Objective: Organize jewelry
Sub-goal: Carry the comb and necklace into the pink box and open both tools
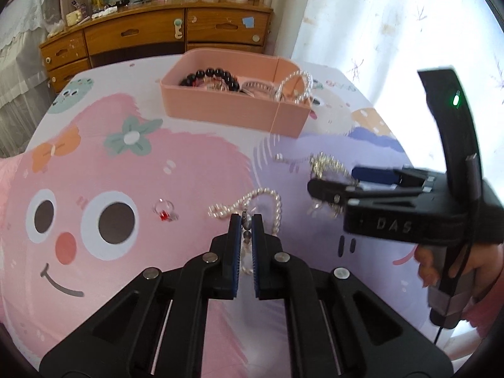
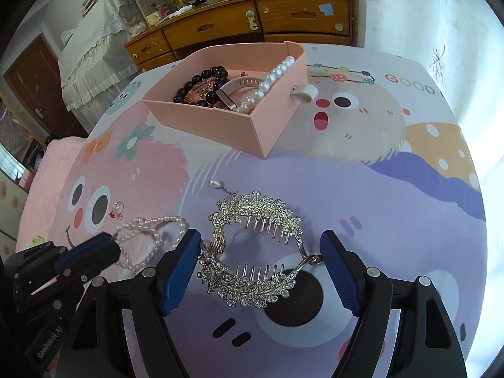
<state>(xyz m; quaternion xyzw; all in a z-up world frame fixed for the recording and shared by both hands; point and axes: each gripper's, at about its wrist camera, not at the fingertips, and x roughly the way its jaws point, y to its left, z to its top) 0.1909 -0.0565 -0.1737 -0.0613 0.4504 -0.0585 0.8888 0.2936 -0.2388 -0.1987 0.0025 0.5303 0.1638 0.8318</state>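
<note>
Pinched tight in the left gripper (image 1: pixel 246 220), the pearl necklace (image 1: pixel 249 203) trails loose loops on the cartoon tablecloth (image 1: pixel 141 173) near its front edge, so they could snag or slip free on the way to the pink box (image 1: pixel 233 107). The right gripper (image 2: pixel 260 267) is spread wide around the rhinestone hair comb (image 2: pixel 252 252), gripping nothing; one pad touching it could push it aside.

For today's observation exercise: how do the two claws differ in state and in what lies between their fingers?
The left claw is shut on the pearl necklace; the right claw stands wide open. The left grips its piece, while the right only straddles the rhinestone hair comb, pads not touching it. Both have blue pads and point down at the tablecloth.
</note>
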